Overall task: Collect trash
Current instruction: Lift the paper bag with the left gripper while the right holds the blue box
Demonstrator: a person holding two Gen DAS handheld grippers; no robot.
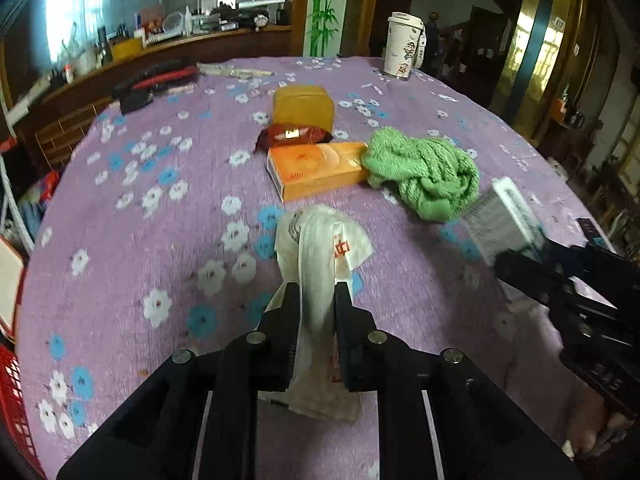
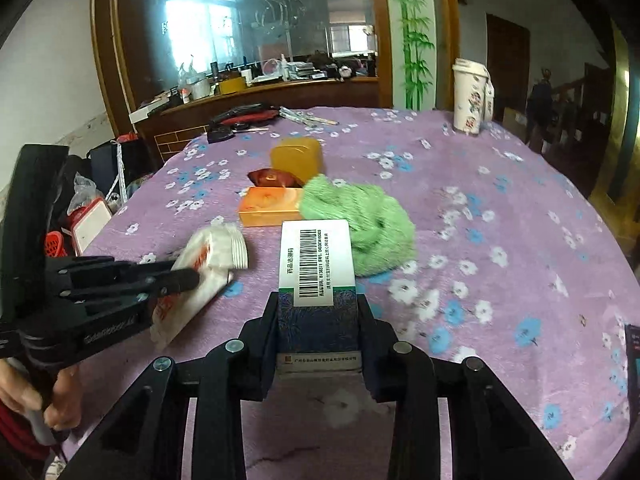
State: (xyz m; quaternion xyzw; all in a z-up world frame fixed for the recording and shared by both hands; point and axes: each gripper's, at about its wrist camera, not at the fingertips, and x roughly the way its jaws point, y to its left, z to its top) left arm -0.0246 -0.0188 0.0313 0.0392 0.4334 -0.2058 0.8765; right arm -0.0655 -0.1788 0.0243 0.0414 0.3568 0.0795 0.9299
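Nearest to the left camera, the left gripper (image 1: 316, 292) is closed on a white plastic wrapper (image 1: 320, 248) with red print. The wrapper passes between the two fingers, and its long axis runs forward, away from the gripper, with the crumpled top standing beyond the fingertips. In the right camera the same wrapper (image 2: 208, 264) is seen from the side, lifted a little above the purple flowered tablecloth (image 2: 500, 240).

The right gripper (image 2: 318, 300) is closed on a small medicine box (image 2: 316, 264) with a barcode label. The box also points forward along the fingers, and its far end sticks out past them, over the cloth.

So both grippers are full, and the pictures show no bin or bag for the trash; where these two pieces must go cannot be told.

The other pieces lie ahead, in the middle of the table: an orange box (image 1: 320, 170) with its long axis running left to right across the view, a dark red snack wrapper (image 1: 294, 136) just behind it, and a yellow container (image 1: 304, 106) behind that one. A green cloth (image 1: 424, 172) touches the right end of the orange box. The orange box lies almost straight ahead of the left gripper, so this gripper seems the nearer one for it, once its load is put down.
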